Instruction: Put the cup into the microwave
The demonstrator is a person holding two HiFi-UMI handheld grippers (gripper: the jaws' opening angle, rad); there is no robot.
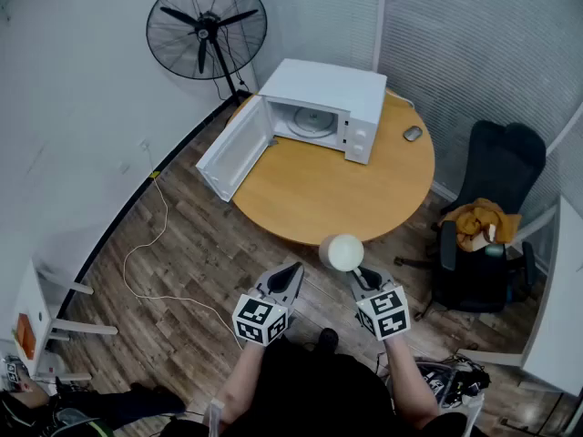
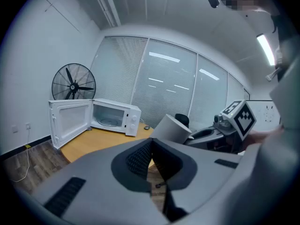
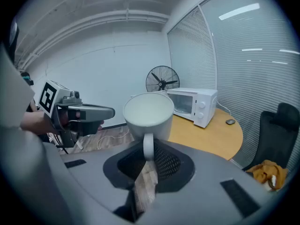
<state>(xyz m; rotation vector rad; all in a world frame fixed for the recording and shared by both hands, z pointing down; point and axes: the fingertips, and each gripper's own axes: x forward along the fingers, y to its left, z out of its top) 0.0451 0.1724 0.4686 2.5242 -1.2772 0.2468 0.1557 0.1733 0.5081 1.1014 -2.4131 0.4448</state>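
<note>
A white cup (image 1: 345,252) hangs in the air just off the near edge of the round wooden table (image 1: 319,198). My right gripper (image 1: 363,278) is shut on the cup's handle (image 3: 148,146), with the cup's mouth (image 3: 148,110) up. The white microwave (image 1: 321,107) stands at the far side of the table, its door (image 1: 231,149) swung wide open to the left and the glass plate showing inside. My left gripper (image 1: 291,274) floats beside the cup on the left, shut with nothing in it. From the left gripper view the cup (image 2: 170,129) and the microwave (image 2: 115,116) both show ahead.
A black floor fan (image 1: 207,27) stands behind the microwave. A computer mouse (image 1: 413,133) lies on the table's right part. A black chair (image 1: 483,235) with an orange garment sits to the right. A white cable (image 1: 146,244) trails over the wooden floor at left.
</note>
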